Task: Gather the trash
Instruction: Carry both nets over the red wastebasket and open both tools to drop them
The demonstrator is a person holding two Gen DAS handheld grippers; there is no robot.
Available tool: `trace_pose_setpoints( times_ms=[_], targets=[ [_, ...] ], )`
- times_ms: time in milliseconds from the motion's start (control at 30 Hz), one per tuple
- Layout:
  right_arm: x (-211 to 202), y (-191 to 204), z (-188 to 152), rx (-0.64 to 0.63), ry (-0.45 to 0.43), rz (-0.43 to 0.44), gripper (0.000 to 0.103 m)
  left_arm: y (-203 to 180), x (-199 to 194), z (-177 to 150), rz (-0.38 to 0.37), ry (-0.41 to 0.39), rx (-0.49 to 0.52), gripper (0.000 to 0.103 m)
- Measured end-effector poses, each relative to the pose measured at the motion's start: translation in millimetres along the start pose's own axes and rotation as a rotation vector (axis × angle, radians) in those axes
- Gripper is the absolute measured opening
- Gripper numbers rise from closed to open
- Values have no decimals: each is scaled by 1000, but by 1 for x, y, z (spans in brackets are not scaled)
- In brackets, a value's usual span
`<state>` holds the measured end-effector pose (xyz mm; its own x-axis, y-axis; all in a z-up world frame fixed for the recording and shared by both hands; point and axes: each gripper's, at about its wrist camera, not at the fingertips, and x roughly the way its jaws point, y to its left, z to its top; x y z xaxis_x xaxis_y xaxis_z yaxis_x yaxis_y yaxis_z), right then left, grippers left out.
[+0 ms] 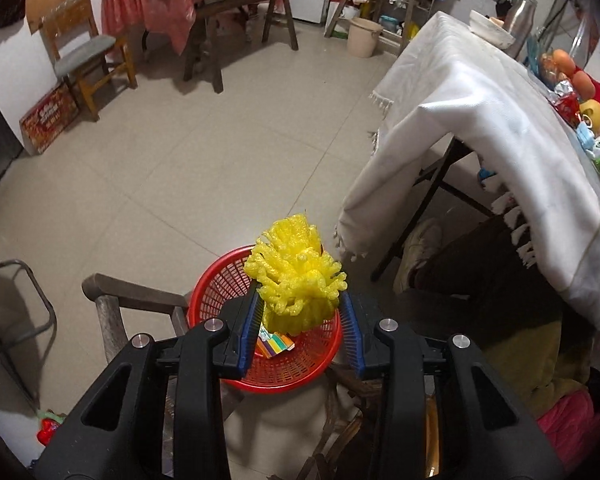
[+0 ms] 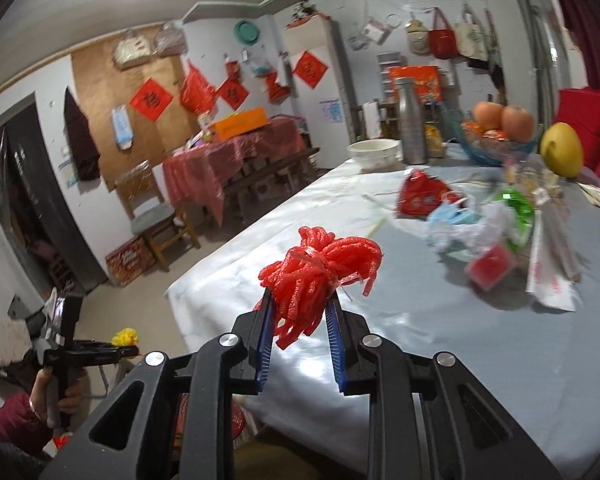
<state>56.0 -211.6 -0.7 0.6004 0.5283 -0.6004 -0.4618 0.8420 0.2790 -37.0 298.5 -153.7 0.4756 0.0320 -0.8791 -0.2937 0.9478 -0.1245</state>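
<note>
1. Left gripper [image 1: 302, 306]: jaws part-open with the yellow foam net [image 1: 296, 276] between them. The left pad touches the net; contact at the right pad is unclear.
2. Yellow net sits directly above the red basket [image 1: 260, 372], long axis running from the jaws outward, frayed end away from the gripper.
3. Right gripper [image 2: 300, 300]: jaws narrow, clamped on the red foam net [image 2: 320, 268]; bunched end points away from the gripper, loose strands hang toward it.
4. Red net is above the near part of the white tablecloth [image 2: 380, 340]; wrappers [image 2: 480, 224] lie farther along it.
5. Basket stands beside the draped table, over a tiled floor [image 1: 180, 160].
</note>
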Motion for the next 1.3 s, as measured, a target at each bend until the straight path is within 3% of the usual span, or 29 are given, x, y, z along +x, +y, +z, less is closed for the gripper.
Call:
trace_pose_setpoints(
  times_ms=[33,133,167,300,433,600,833,1033,1133,1200,1300],
  targets=[
    [2,5,0,-6,8,7,25,2,2,-1,-1,5,-1,45],
    [11,23,-1,-33,40,31,25,2,4,-3,13,1,-12,77],
    [13,28,-2,-42,51,39,25,4,3,-3,26,-10,-12,80],
    [21,48,-6,-73,83,65,25,9,-1,-1,41,-30,-12,81],
    [31,68,-10,-110,122,97,25,18,-11,4,63,-66,-36,89],
    [52,100,-18,-155,209,181,25,30,-29,13,99,-117,-57,92],
    [89,171,-39,-276,355,314,25,49,-54,20,193,-198,-72,96],
    [126,229,-52,-372,459,397,26,75,-67,23,201,-226,-146,96],
    [150,260,-58,-420,501,432,31,91,-73,23,209,-237,-184,96],
    [163,273,-60,-449,509,425,42,99,-78,23,215,-244,-204,96],
    [169,272,-54,-426,508,427,47,105,-82,21,218,-252,-212,96]
  ],
)
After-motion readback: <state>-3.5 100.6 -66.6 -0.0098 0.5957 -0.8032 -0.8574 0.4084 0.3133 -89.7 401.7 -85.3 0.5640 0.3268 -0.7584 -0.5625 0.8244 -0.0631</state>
